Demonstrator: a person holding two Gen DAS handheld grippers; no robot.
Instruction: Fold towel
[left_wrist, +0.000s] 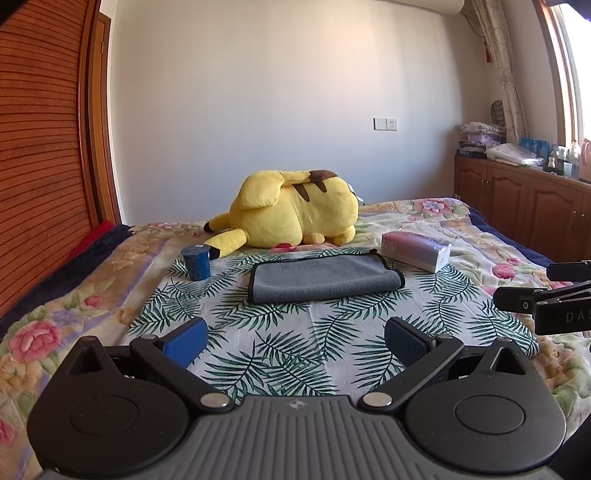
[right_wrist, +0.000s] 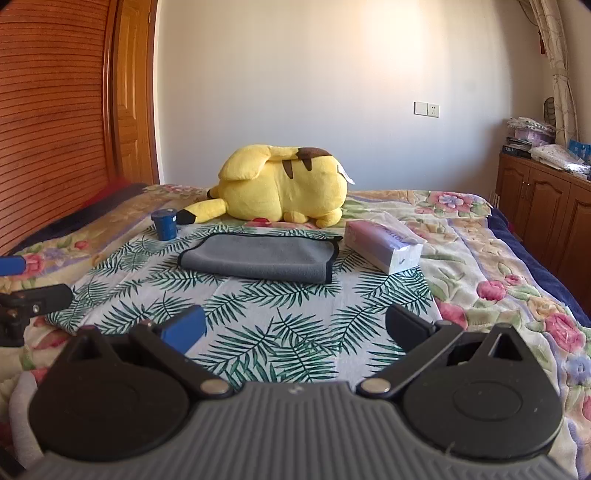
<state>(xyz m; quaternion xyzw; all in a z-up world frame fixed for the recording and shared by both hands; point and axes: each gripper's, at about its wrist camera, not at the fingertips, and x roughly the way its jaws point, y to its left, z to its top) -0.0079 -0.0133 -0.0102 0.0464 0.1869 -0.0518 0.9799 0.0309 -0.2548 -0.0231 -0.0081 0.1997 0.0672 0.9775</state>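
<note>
I am over a bed (left_wrist: 48, 325) covered by a flowered blanket, with a palm-leaf cloth (left_wrist: 280, 332) spread on top. At far left stands a wooden slatted headboard (left_wrist: 37, 147), then a plain pale wall with a switch plate (left_wrist: 385, 124), and at right a wooden cabinet (left_wrist: 517, 199) under a curtained window.

My left gripper (left_wrist: 295, 338) hangs released above the leaf cloth, its blue-padded fingers wide apart and holding nothing. My right gripper (right_wrist: 295, 328) is likewise spread and empty; its black frame also shows at the right edge of the left wrist view, bearing the letters "DA".

Going left to right on the bed: a small dark blue cup (left_wrist: 196, 262), upside down; a yellow Pikachu plush (left_wrist: 291, 208) lying behind; the grey towel (left_wrist: 325, 277) with black edging, folded over once, in the middle of the leaf cloth, well ahead of both grippers; and a tissue pack (left_wrist: 415, 249) just right of it, its print too blurred to read.
</note>
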